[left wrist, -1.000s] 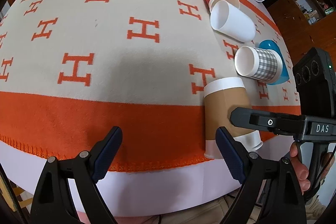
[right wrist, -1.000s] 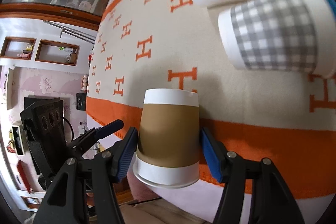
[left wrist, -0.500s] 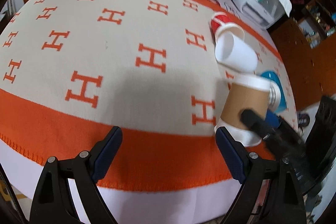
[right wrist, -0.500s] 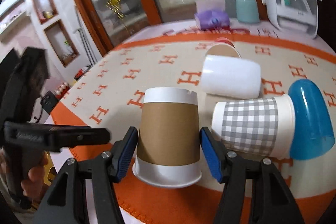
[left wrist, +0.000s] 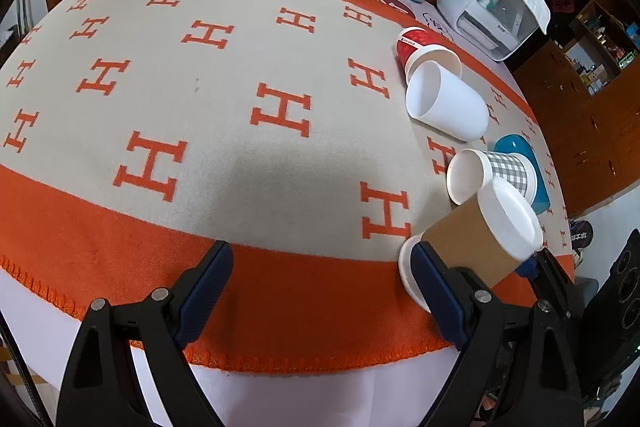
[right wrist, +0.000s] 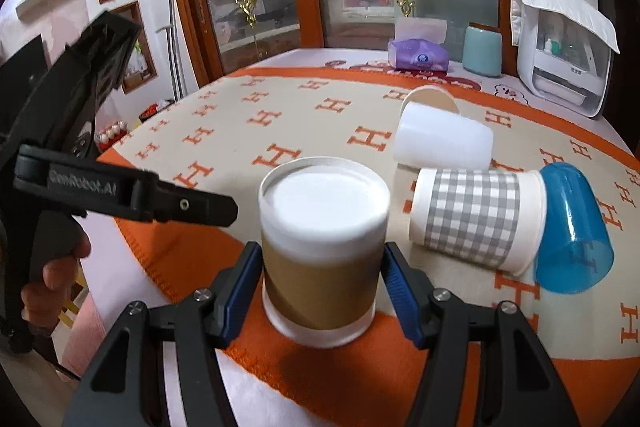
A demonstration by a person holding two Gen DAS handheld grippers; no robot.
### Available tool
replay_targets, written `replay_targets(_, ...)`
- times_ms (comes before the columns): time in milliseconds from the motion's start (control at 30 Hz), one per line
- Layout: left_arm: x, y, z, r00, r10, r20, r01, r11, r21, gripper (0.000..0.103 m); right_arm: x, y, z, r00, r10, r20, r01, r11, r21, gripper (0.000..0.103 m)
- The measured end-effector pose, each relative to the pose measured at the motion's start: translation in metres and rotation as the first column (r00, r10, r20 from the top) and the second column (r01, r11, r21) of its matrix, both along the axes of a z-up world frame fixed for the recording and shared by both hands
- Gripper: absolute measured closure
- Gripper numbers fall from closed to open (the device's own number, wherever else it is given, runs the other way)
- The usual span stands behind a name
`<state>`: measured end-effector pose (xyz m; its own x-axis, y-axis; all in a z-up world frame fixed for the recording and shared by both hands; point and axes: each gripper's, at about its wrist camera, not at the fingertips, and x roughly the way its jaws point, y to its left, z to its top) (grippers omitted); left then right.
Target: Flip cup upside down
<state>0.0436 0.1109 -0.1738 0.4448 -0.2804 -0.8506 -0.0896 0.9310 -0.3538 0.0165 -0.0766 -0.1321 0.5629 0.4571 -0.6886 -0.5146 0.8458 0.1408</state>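
While my right gripper clamps the brown-sleeved white paper cup base-up over the orange-bordered woven blanket, my left gripper hangs open, empty.

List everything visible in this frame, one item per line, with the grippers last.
brown cup: 1, brown with white bands, base up between the right gripper's fingers
checked cup: 1, grey-white, on its side
blue cup: 1, on its side behind it
white cup: 1, on its side
red cup: 1, on its side, farthest
blanket: 1, cream with orange H's
tissue pack: 1, purple
teal canister: 1
white appliance: 1
left gripper: open, empty
right gripper: shut on brown cup
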Motion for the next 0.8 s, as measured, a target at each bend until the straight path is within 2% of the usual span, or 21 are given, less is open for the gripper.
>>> replay_targets(233,-0.008,-0.003,-0.001,1.000,-0.015,-0.003,0.015,1.000,0.021,0.014,-0.006,0.005,-0.002,1.000,0.008,0.002,-0.008,0.999,-0.032,0.040)
replay_targets(300,-0.009,-0.004,-0.001,1.000,-0.021,-0.005,0.021,0.999,0.027,0.013,-0.006,0.004,-0.004,1.000,-0.002,-0.013,0.001,1.000,-0.030,0.033)
replay_targets(400,-0.011,-0.006,-0.002,1.000,-0.028,-0.007,0.028,0.999,0.033,0.011,-0.008,0.001,-0.006,1.000,-0.017,-0.026,0.016,1.000,-0.020,0.030)
replay_targets(633,-0.020,-0.007,-0.003,1.000,-0.026,-0.003,0.026,0.998,0.061,0.007,-0.019,-0.002,-0.008,0.998,-0.034,-0.047,0.033,0.999,-0.008,0.030)
replay_targets(800,-0.025,-0.007,-0.007,0.999,-0.011,-0.032,0.013,0.997,0.082,0.007,-0.027,-0.009,0.001,0.997,-0.054,-0.052,0.055,0.998,0.010,0.030)
